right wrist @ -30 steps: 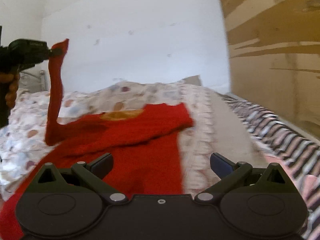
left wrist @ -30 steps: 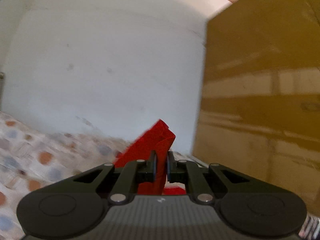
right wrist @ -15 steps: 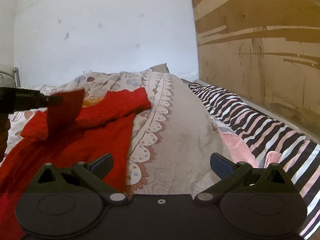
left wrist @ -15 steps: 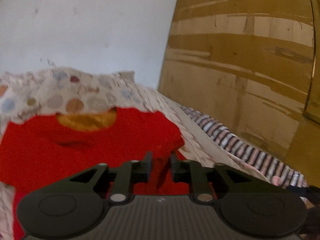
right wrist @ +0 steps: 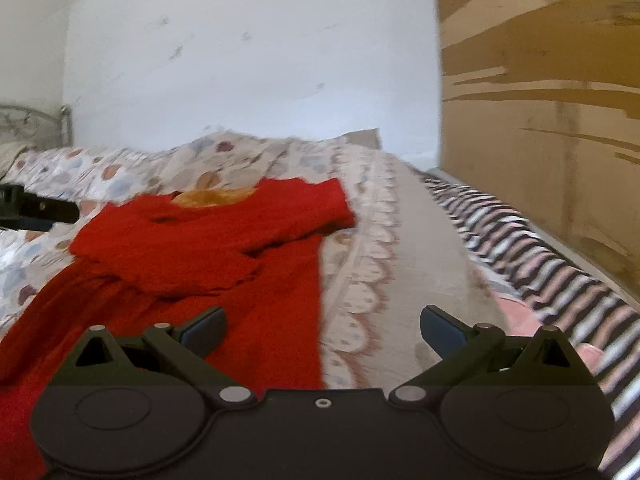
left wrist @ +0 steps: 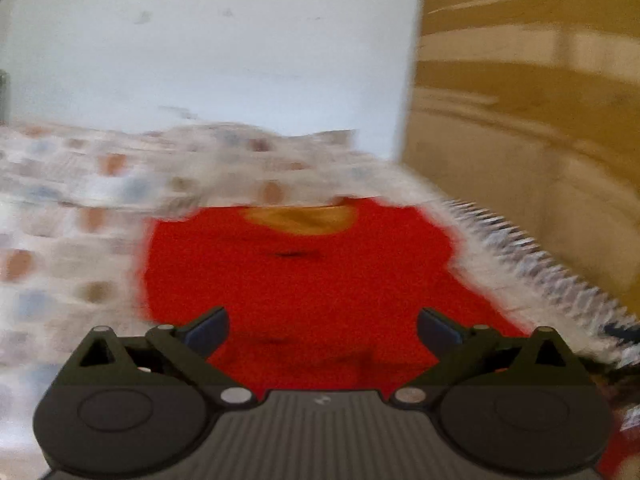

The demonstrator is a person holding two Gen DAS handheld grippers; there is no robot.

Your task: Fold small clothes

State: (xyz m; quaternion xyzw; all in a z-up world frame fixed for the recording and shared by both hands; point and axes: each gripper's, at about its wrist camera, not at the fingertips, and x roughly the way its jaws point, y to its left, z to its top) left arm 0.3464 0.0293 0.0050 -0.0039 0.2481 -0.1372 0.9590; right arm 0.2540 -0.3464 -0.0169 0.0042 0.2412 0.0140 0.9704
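Since a second ago our left gripper [left wrist: 322,326] dropped the sleeve; jaws opening, empty. Right gripper [right wrist: 322,326] wide, empty. Red top [right wrist: 224,248] part-folded; next regrasp its hem.

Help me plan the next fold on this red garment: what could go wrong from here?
1. The left gripper is opening with nothing between its fingers, so the folded-in sleeve on the red garment lies loose and may slip back.
2. The patterned bedsheet under it looks soft and rumpled; a low grab could pinch sheet with cloth.
3. The right gripper is open, straddling the garment's edge, and might catch only one layer.
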